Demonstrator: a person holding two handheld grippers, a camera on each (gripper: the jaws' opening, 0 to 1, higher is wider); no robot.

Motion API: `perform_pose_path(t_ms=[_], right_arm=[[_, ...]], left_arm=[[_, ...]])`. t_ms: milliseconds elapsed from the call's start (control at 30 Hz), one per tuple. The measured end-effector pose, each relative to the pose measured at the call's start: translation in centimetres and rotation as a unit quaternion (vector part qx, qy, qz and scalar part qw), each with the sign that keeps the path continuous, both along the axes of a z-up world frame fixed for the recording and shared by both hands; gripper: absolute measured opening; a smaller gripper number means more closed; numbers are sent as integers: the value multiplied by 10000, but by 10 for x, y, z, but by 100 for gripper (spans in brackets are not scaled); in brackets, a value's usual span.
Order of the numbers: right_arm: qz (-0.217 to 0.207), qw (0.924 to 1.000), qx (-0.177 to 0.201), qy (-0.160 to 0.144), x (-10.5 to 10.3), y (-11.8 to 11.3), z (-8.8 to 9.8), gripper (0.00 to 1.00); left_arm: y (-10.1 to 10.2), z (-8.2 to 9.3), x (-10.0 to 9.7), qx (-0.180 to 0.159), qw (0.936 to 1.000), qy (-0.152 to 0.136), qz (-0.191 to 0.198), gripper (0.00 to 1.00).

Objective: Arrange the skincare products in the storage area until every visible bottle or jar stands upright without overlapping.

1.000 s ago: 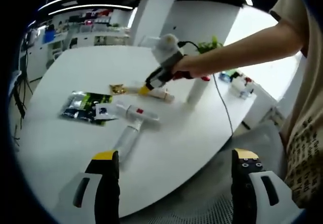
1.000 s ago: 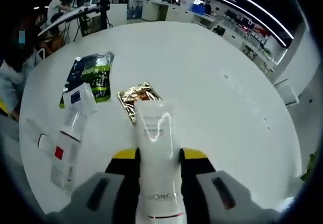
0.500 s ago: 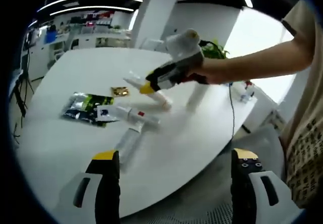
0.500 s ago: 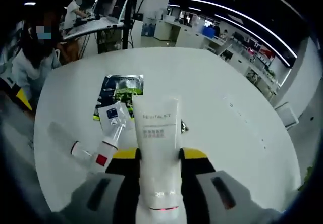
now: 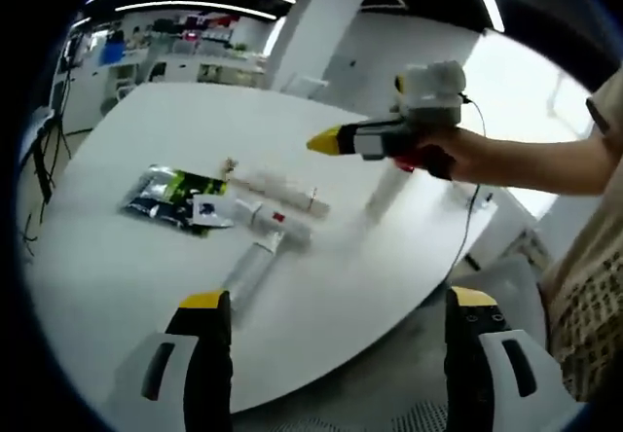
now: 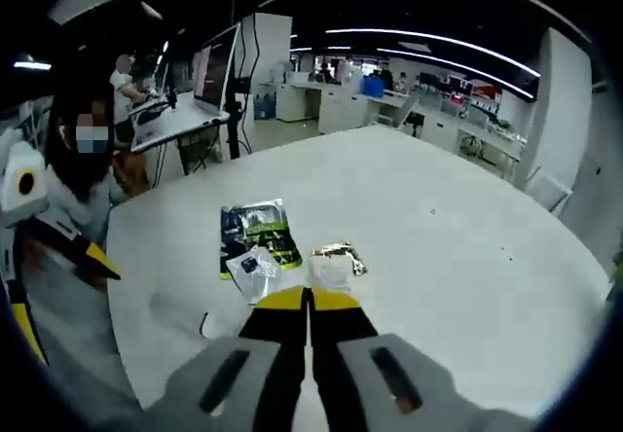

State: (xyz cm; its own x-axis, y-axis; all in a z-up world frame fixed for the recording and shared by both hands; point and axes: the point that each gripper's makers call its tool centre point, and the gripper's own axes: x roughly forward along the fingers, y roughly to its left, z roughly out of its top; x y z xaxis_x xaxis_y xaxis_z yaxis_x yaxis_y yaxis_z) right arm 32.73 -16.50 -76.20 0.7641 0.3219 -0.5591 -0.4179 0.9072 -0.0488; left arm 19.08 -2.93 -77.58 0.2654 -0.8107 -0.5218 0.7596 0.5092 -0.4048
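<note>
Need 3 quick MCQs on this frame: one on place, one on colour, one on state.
1. In the right gripper view, where is the green-and-black sachet relative to the gold packet?
A. On top of it
B. To its left on the table
C. Between the jaws

2. What colour are the jaw tips of the left gripper?
A. Red
B. Blue
C. Yellow

3. How do the jaws of the right gripper stand?
A. Closed together
B. Wide apart
C. Clamped on the sachet

Answers: 1 B, the sachet lies flat on the white top, left of the packet and apart from it; 2 C, both tips are yellow in the left gripper view; 3 A, the yellow tips meet with nothing between them.
</note>
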Motion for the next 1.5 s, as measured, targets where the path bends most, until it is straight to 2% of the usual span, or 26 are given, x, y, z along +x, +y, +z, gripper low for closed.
perform_pose_path(t_ms=[200, 367, 533, 633, 733, 933, 1100, 1167, 1267, 1400, 1500], right_arm=[[-55, 9998, -125, 164, -16, -8, -11, 1], [-198, 9991, -45, 365, -18, -14, -16, 1], [-238, 9985, -99, 475, -14, -14, -20, 21], [-212, 9982, -125, 554, -10, -14, -24, 23], [-171, 9975, -264, 637, -6, -13, -29, 29], [-7, 9918, -795, 1005, 7, -20, -50, 41], [62, 9884, -950, 1186, 23, -22, -62, 42], [77, 9881, -948, 1211, 29, -20, -63, 42], [73, 9877, -938, 1250, 38, -19, -66, 43], [64, 9854, -991, 1382, 46, -21, -77, 42], [-18, 9840, -951, 1504, 51, -24, -86, 39]], left_arm=[[2, 0, 1, 51, 10000, -53, 29, 88], [4, 0, 2, 71, 9999, -88, 45, 87], [4, 0, 2, 74, 9999, -113, 46, 87], [5, 1, 3, 69, 9999, -130, 66, 87], [5, 2, 5, 58, 9998, -183, 84, 87], [4, 4, 6, 133, 9989, -439, 28, 86], [0, 2, 3, 383, 9960, -773, -241, 85], [-2, 5, 1, 173, 9976, -624, -254, 86], [3, 13, 12, -167, 9986, -491, 140, 86], [5, 10, 15, -162, 9988, -409, 216, 83], [1, 6, 10, 35, 9986, -523, -25, 83]])
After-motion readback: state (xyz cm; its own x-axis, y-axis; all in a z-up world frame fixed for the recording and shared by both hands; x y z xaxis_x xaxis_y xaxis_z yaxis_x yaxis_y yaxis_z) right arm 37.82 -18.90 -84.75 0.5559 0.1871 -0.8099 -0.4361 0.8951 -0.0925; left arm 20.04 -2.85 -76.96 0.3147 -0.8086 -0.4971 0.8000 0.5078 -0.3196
